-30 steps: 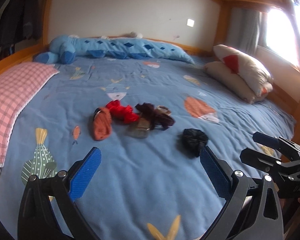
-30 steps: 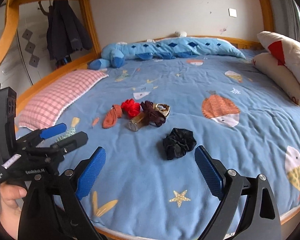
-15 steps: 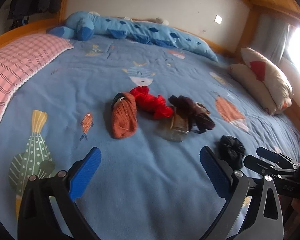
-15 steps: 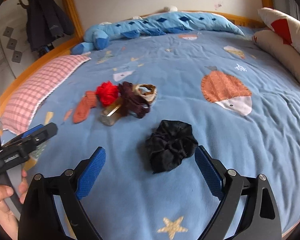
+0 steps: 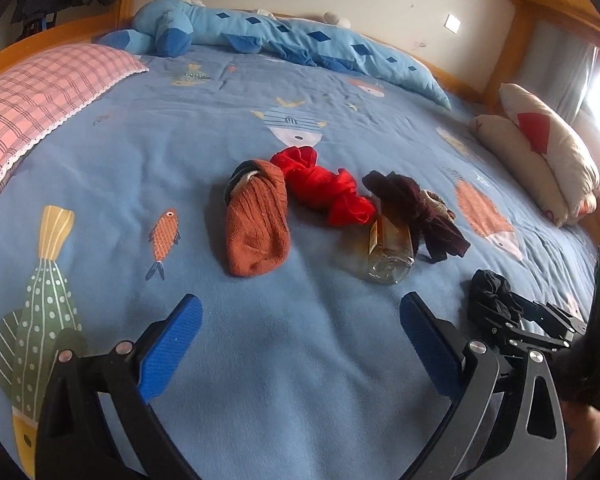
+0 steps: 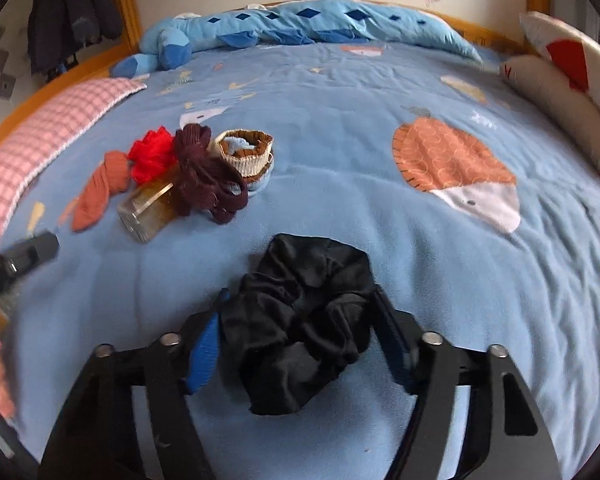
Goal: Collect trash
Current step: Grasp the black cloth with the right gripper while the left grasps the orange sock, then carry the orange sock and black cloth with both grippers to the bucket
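No readable text, labels, brands or numbers showed in either view. The glass bottle (image 5: 390, 246) at centre of the left wrist frame carried an amber label, too blurred to read. The bedspread (image 6: 340, 92) bore only fish pictures, no lettering.

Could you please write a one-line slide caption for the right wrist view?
Right gripper closing around a crumpled black cloth on the blue bedspread.

You have brought both grippers down and in toward the bed. Your right gripper (image 6: 296, 336) now straddles the black scrunchie (image 6: 300, 320), jaws closing on it; your left gripper (image 5: 300, 344), jaws wide, now faces the glass bottle (image 5: 388, 248).
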